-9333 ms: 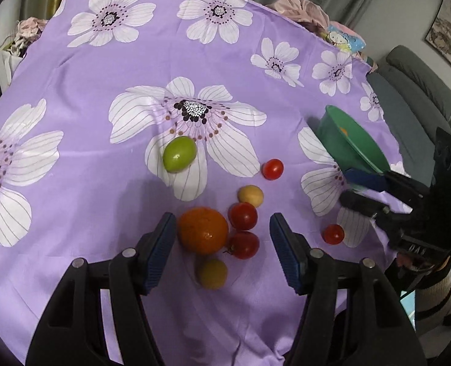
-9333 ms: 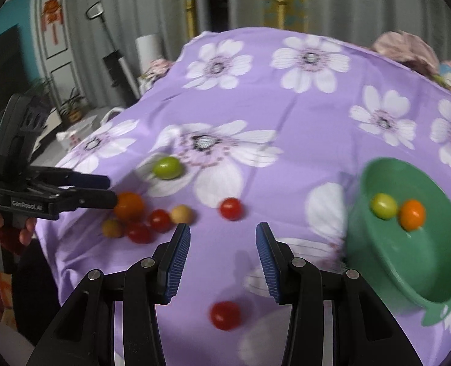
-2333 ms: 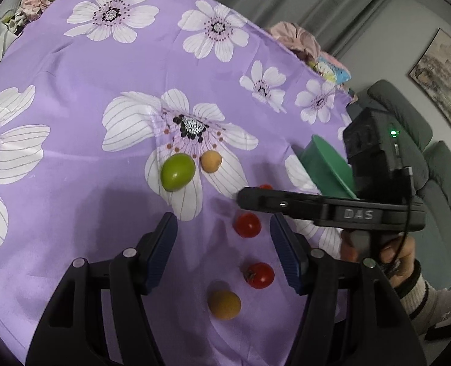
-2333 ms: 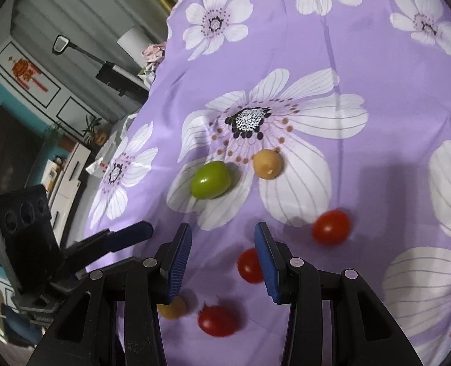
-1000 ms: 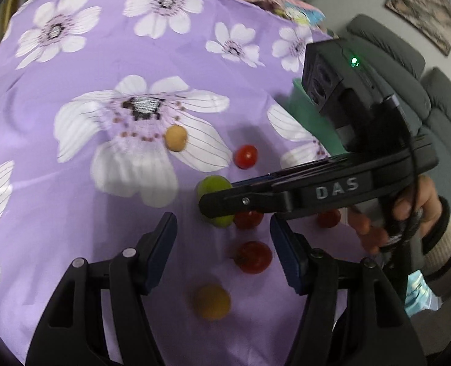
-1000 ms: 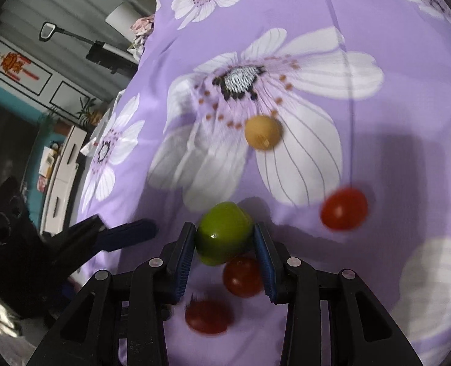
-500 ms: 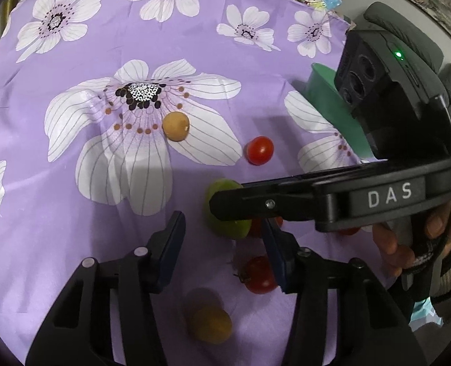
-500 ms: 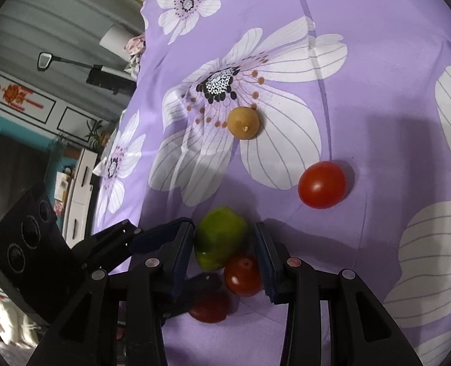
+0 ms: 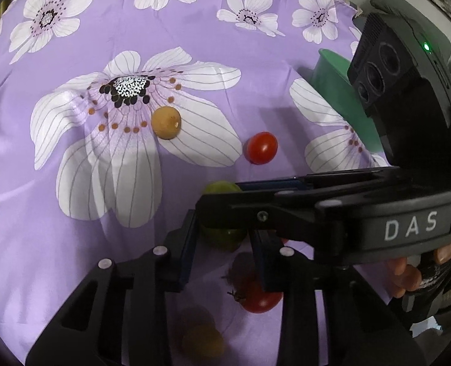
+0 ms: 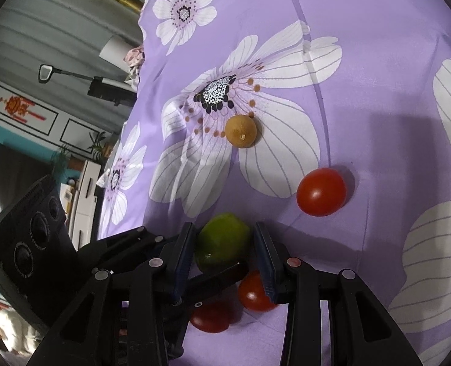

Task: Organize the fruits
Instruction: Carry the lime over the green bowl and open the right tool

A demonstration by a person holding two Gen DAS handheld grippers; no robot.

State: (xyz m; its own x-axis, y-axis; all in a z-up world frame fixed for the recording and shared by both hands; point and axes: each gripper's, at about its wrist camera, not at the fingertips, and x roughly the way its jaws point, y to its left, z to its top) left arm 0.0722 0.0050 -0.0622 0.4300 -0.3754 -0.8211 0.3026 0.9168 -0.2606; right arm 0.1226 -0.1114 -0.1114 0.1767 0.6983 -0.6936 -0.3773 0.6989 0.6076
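A green fruit (image 9: 222, 239) (image 10: 222, 244) is off the purple flowered cloth, with both grippers on it. My right gripper (image 10: 224, 228) is shut on its sides. In the left wrist view that gripper (image 9: 219, 195) reaches in from the right, across the fruit's middle. My left gripper (image 9: 224, 235) has its jaws closing on the same fruit, and its blue pads touch both sides. In the right wrist view one of its fingers (image 10: 222, 273) passes under the fruit.
A tan round fruit (image 9: 166, 122) and a red tomato (image 9: 261, 148) lie further out on the cloth. A stemmed tomato (image 9: 260, 297) and a yellowish fruit (image 9: 202, 344) lie under the left gripper. The green bowl (image 9: 338, 91) stands at the right. A hand (image 9: 408, 271) holds the right gripper.
The left gripper's jaws have narrowed from wide apart to touching the green fruit, and it has moved in closer. The right gripper keeps its grip on the fruit and has barely moved.
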